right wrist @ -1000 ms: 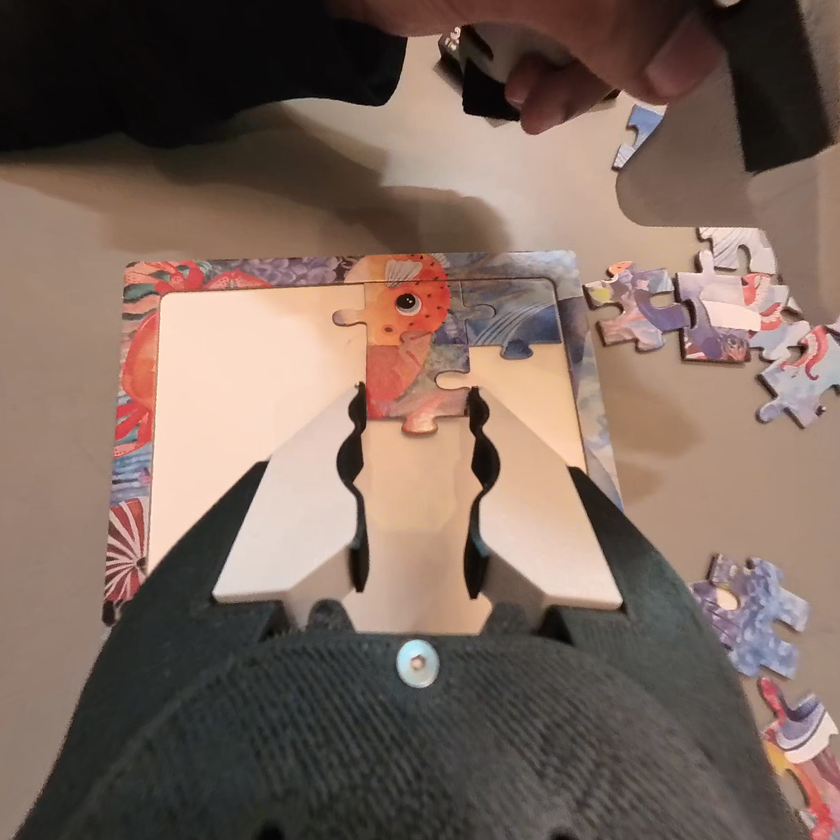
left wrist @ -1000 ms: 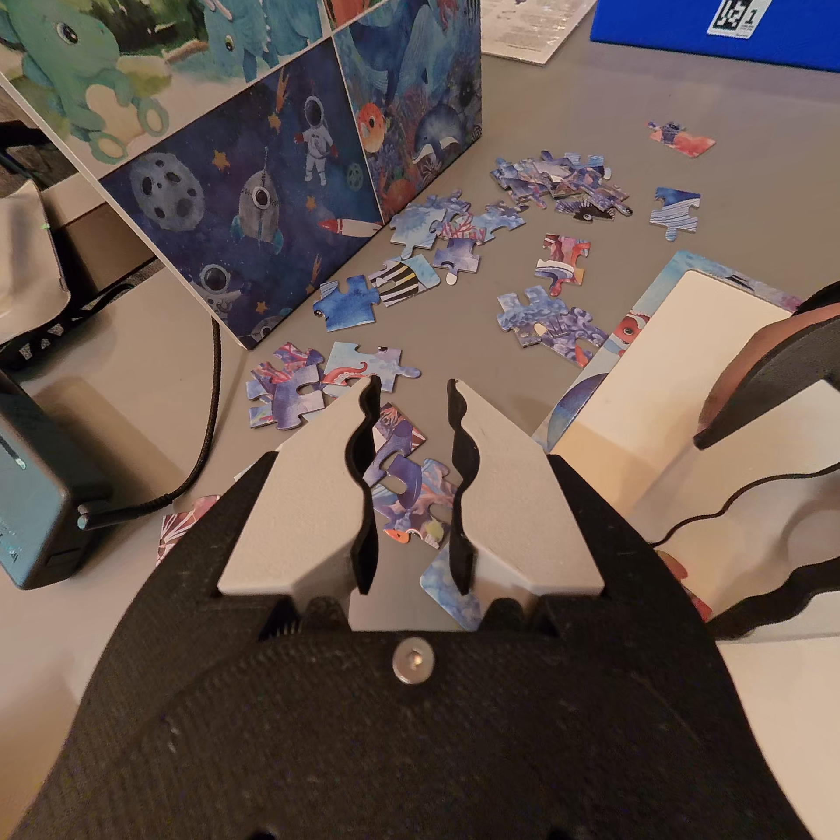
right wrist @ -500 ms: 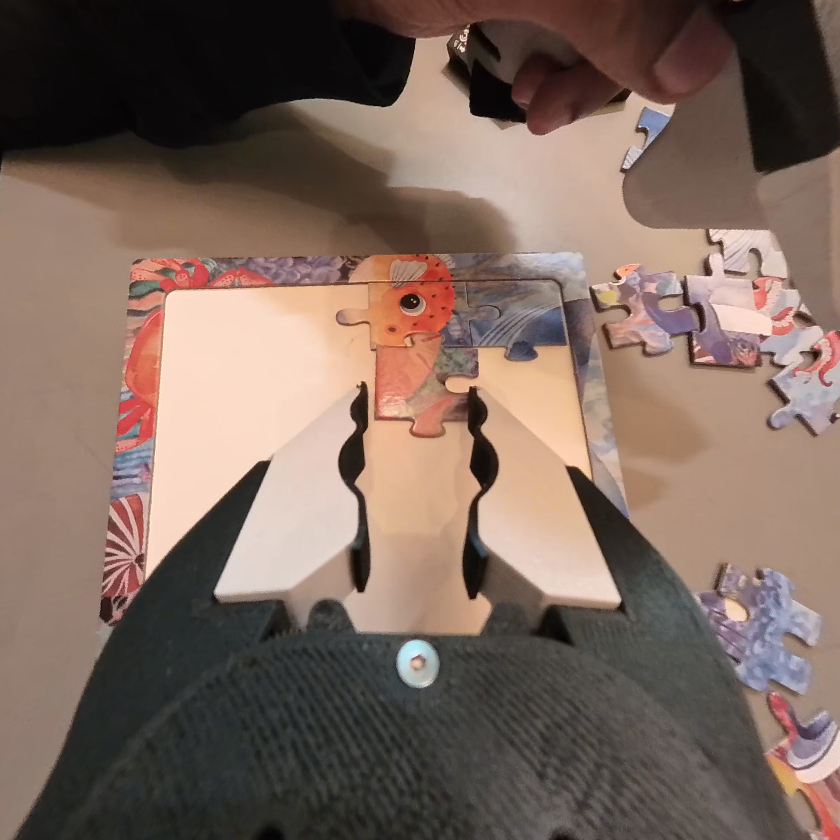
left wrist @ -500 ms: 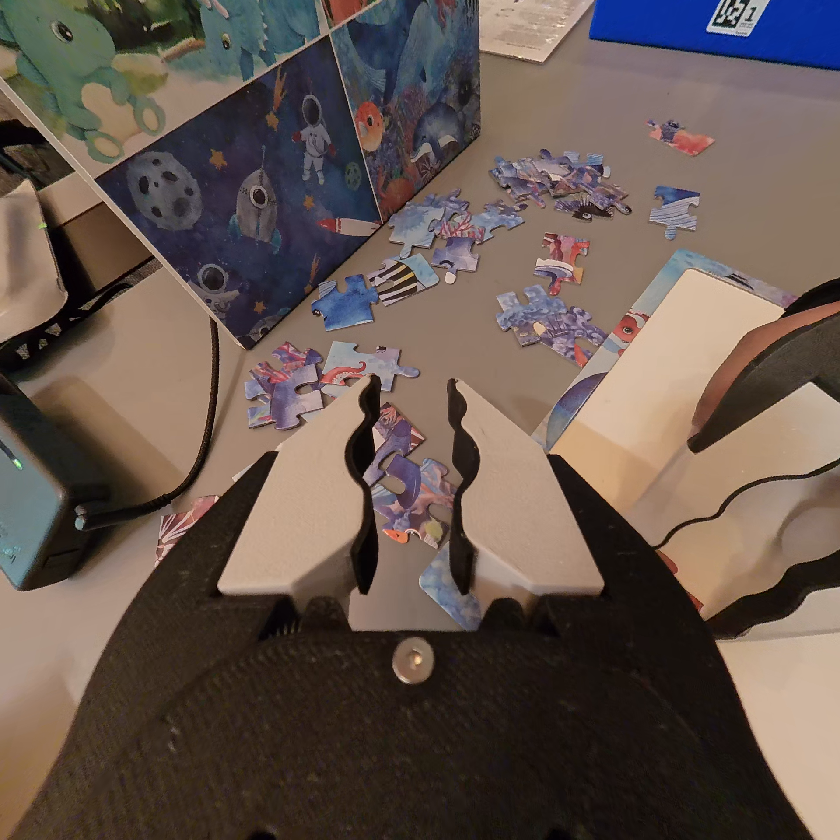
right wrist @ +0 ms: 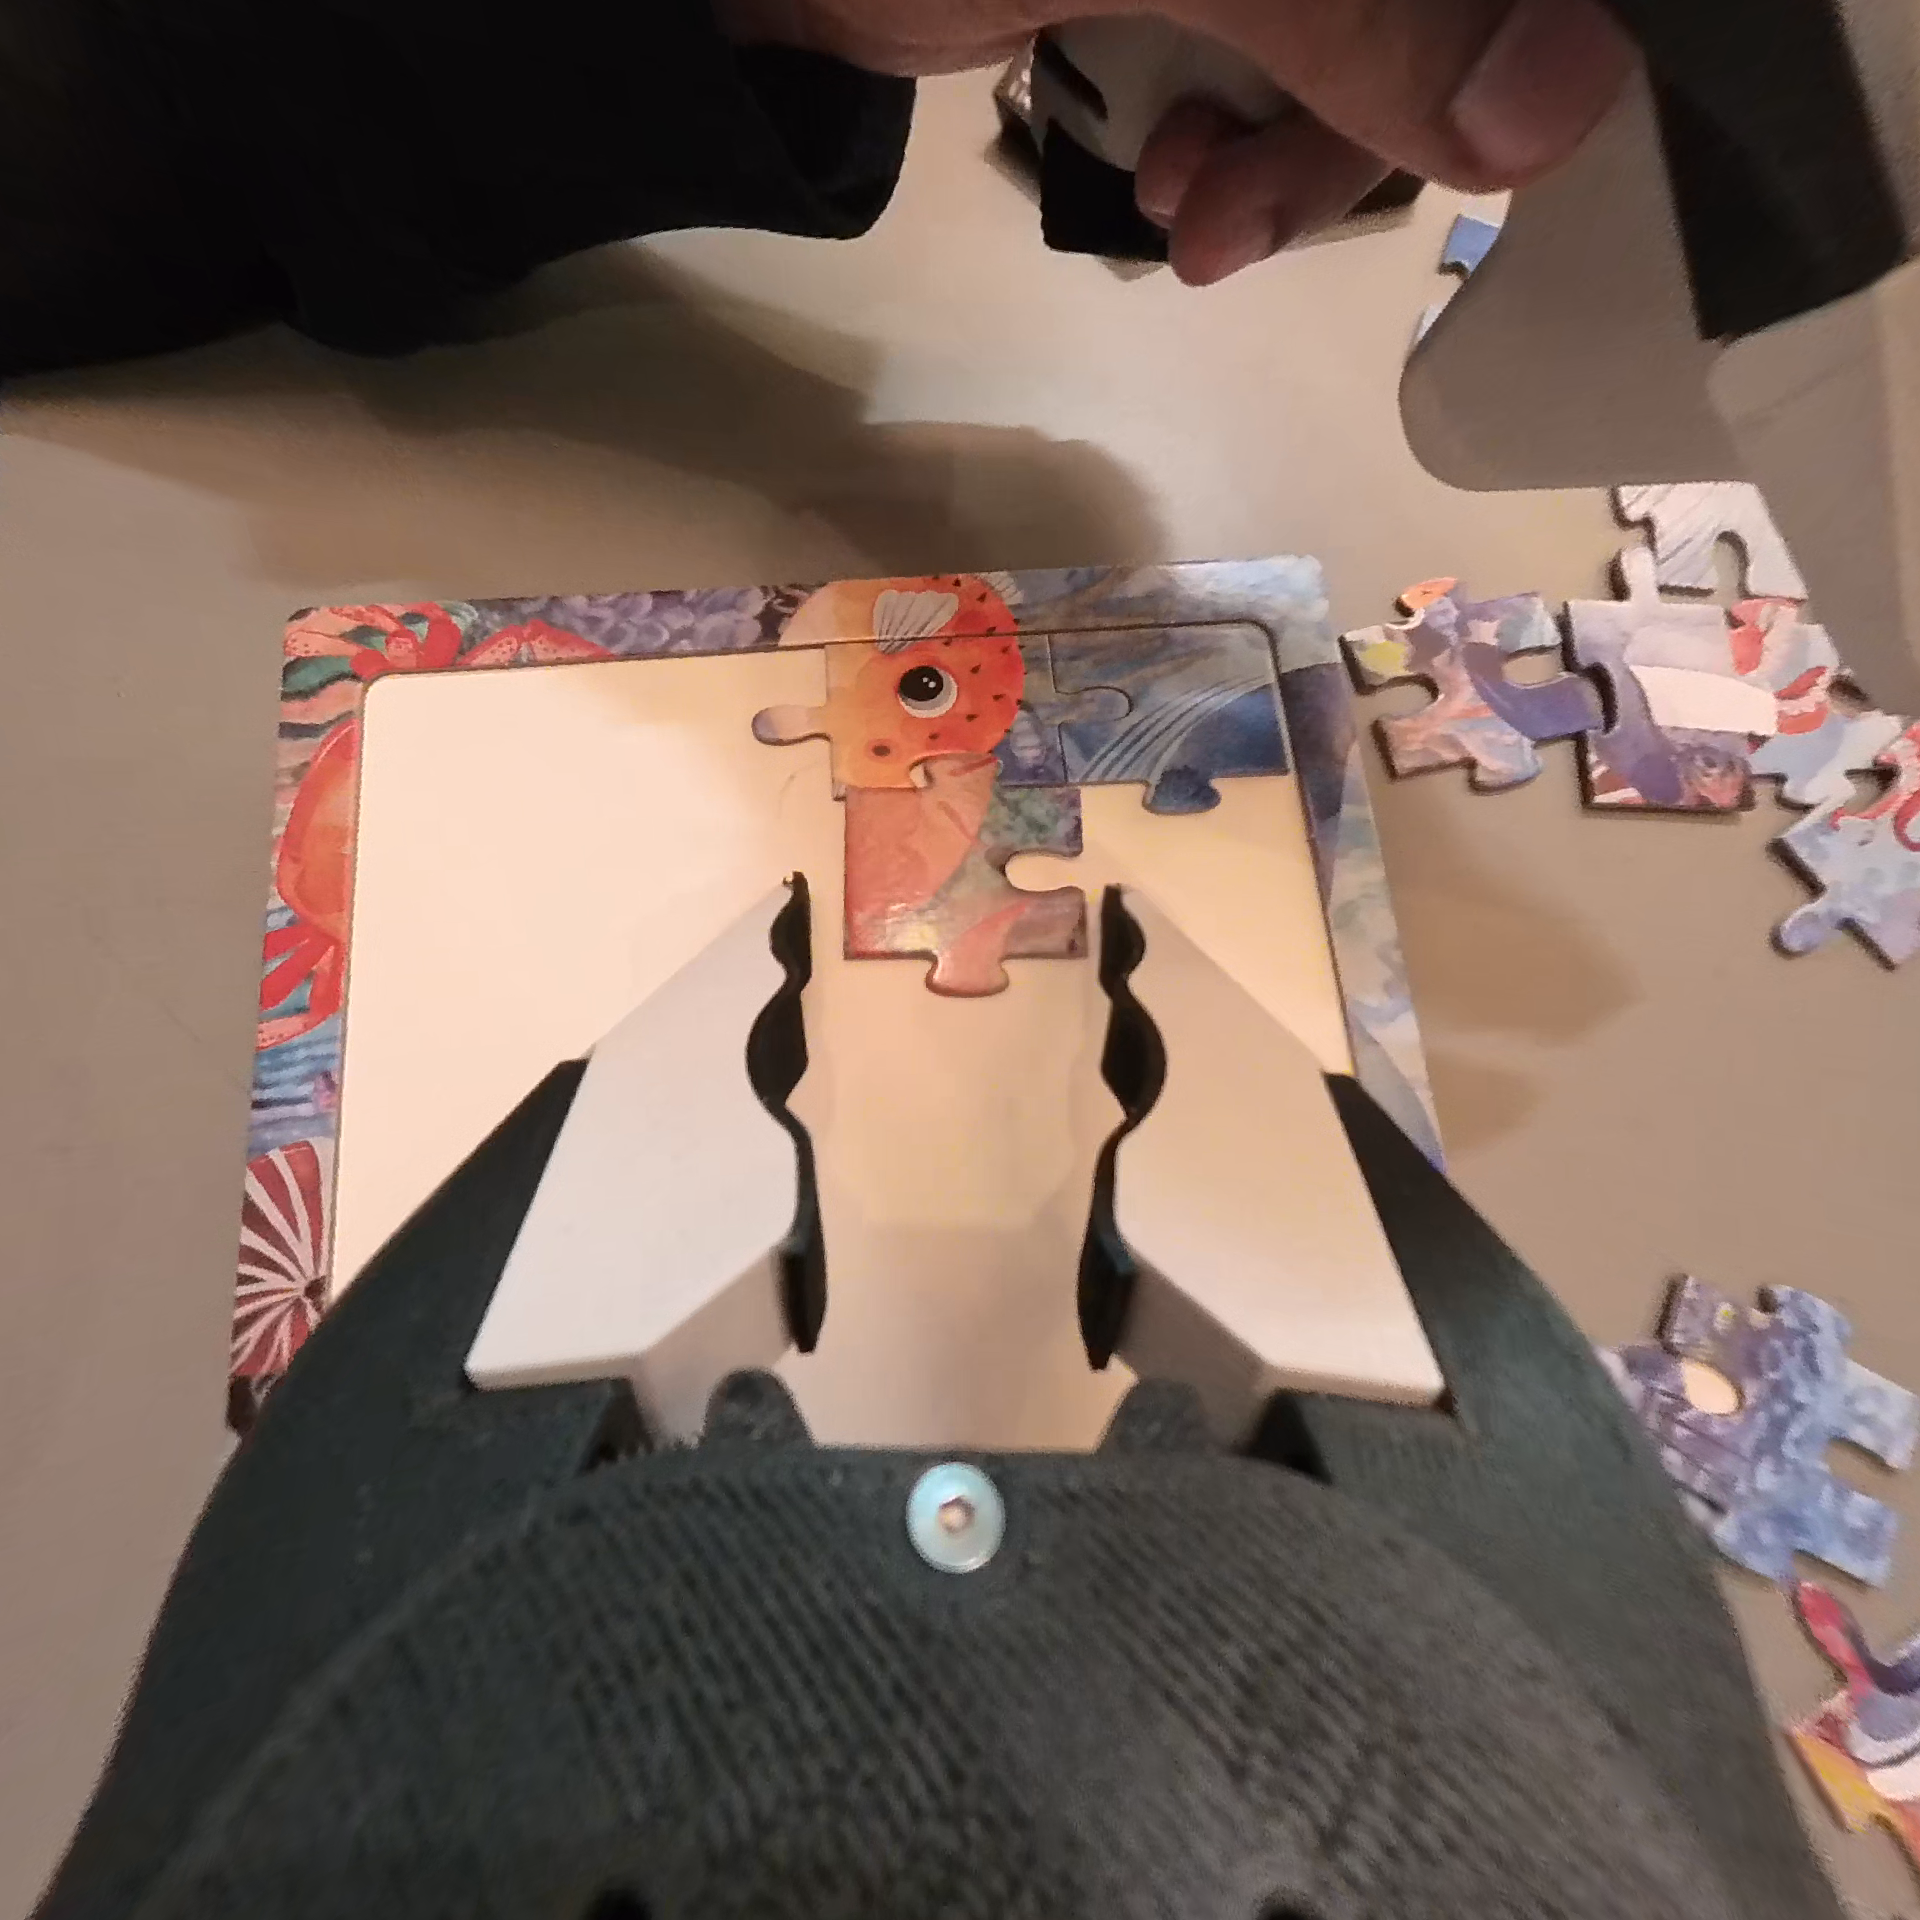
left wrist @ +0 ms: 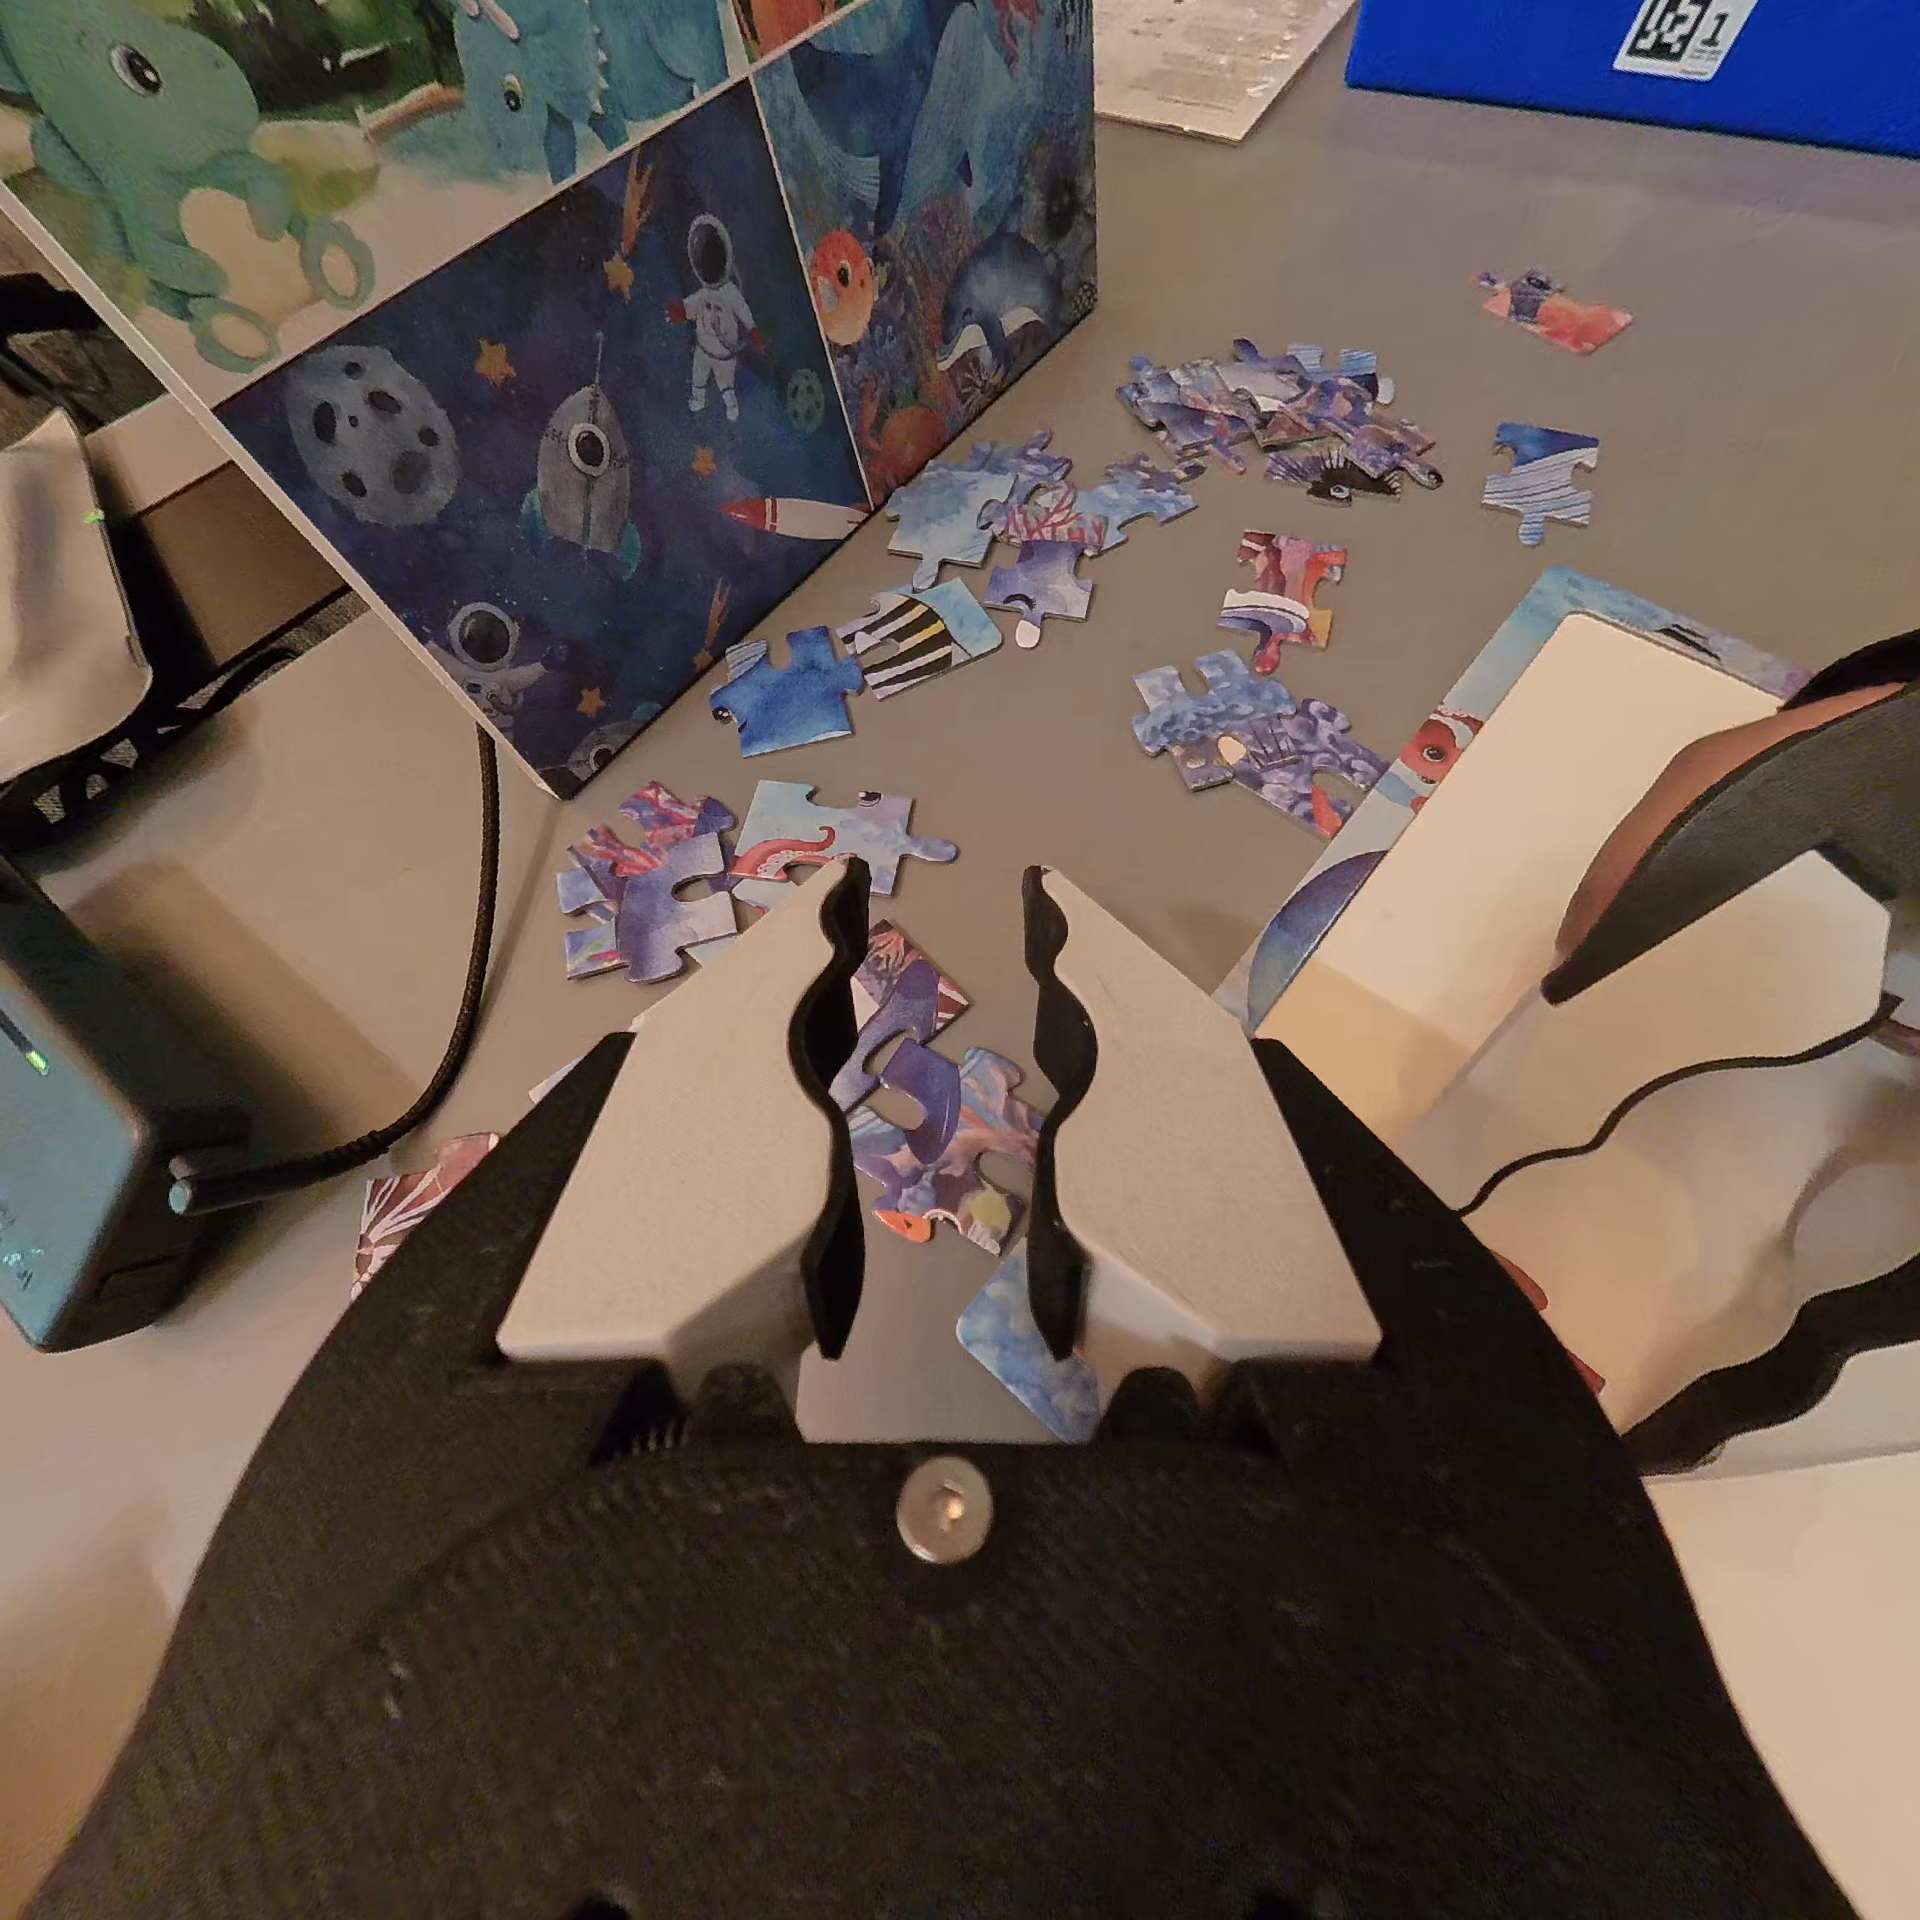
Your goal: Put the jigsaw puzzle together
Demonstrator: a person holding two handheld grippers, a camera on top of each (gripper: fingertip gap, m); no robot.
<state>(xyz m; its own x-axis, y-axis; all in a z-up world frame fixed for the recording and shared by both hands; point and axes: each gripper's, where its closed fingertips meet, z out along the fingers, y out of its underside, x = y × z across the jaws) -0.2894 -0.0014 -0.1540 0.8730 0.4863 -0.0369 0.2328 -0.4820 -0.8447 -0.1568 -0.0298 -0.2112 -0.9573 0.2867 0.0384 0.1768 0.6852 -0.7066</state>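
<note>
The puzzle tray (right wrist: 322, 935) lies flat with a painted sea border and a pale bare inside. Three pieces sit joined at its top: an orange fish piece (right wrist: 914, 696), a blue piece (right wrist: 1164, 717) and an orange-pink piece (right wrist: 956, 873). My right gripper (right wrist: 948, 896) is open and empty, its tips on either side of the orange-pink piece's lower end, just above the tray. My left gripper (left wrist: 943, 883) is open and empty over loose purple pieces (left wrist: 935, 1122) on the grey table. The tray also shows in the left wrist view (left wrist: 1455, 862).
Several loose pieces (left wrist: 1278, 405) are scattered on the table, and more lie right of the tray (right wrist: 1621, 707). The upright picture box (left wrist: 623, 395) stands at back left. A teal device (left wrist: 62, 1174) with a black cable (left wrist: 468, 997) sits at left. A hand (right wrist: 1299, 104) holds the other gripper. The blue piece (right wrist: 1164, 717) lies around 4 cm away from my right fingertips.
The right gripper has drawn back slightly from the orange-pink piece, which now sits locked under the fish piece. The left gripper has barely moved.
</note>
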